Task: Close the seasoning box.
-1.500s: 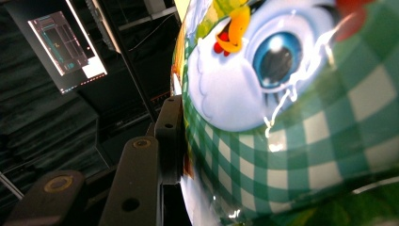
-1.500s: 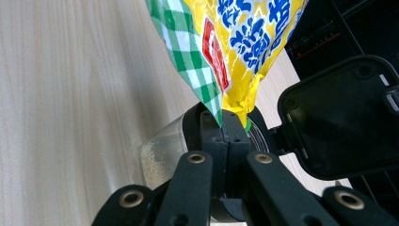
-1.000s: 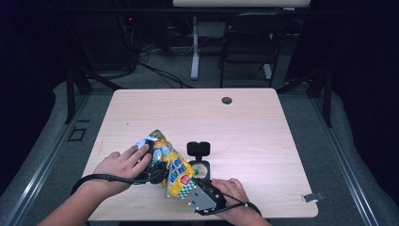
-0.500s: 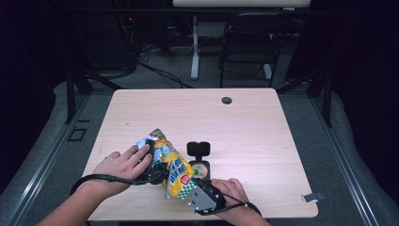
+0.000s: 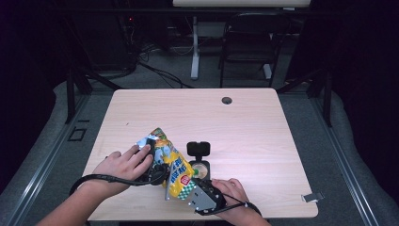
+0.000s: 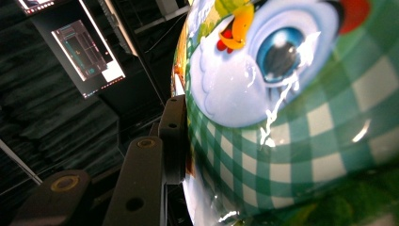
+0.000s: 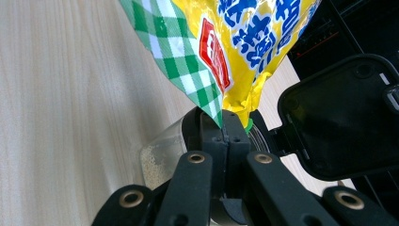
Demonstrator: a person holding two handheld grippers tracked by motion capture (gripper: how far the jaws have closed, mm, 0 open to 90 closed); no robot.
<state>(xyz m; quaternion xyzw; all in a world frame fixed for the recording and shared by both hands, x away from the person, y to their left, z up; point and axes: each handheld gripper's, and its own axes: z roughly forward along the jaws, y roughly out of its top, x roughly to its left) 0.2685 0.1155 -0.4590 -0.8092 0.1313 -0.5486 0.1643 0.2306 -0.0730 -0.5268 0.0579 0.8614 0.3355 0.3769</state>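
Note:
A yellow snack bag [image 5: 173, 165] with a green-checked bottom and blue lettering is held up over the front of the wooden table [image 5: 263, 127]. My left gripper [image 5: 157, 175] is shut on the bag's body; in the left gripper view one of its fingers [image 6: 173, 136] presses the glossy bag [image 6: 291, 117], and the other is hidden behind it. My right gripper [image 7: 225, 127] is shut on the bag's [image 7: 235, 42] lower corner. Just behind it stands a clear jar [image 7: 160, 155] of pale grains with its black flip lid [image 7: 339, 117] open. In the high view the jar [image 5: 201, 167] sits right of the bag.
A round cable hole [image 5: 227, 100] lies near the table's far edge. A small metal clip [image 5: 313, 197] hangs at the front right corner. A dark chair [image 5: 249, 37] and a desk leg stand beyond the table.

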